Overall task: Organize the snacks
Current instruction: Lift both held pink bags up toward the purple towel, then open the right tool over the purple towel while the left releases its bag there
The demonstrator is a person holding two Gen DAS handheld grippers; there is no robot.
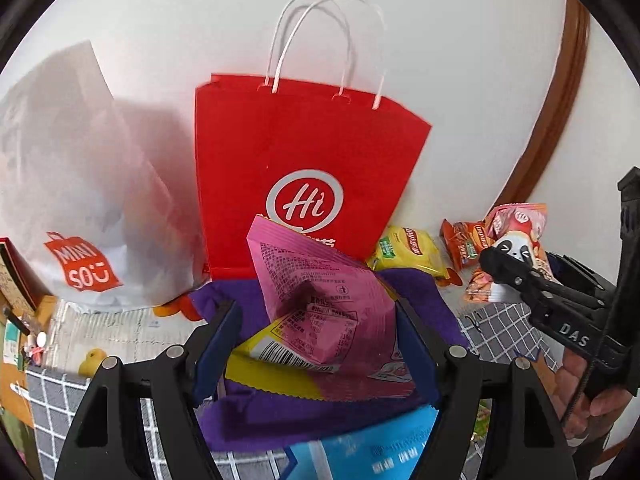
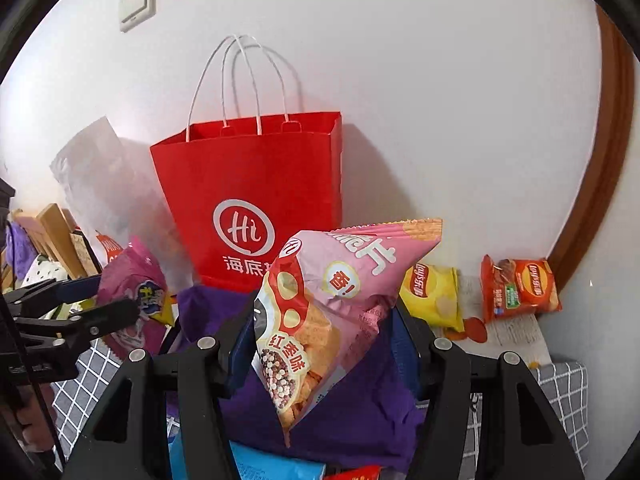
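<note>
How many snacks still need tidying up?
Nothing looks put away yet; I can't see inside the red paper bag with white handles. In hand: the left gripper holds a magenta-and-yellow snack packet, the right gripper a pink crisp packet. Left by the wall: a yellow chip bag and an orange chip bag.

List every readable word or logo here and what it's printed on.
"Hi" and "海底": red bag
"MINISO": white bag
"DAS": right tongs
"红枣味" and "香!": pink pack
"Lay's乐事": yellow pack and orange pack
Pink-yellow pack: back print and barcode too small to read
Blue pack: blurred
</note>
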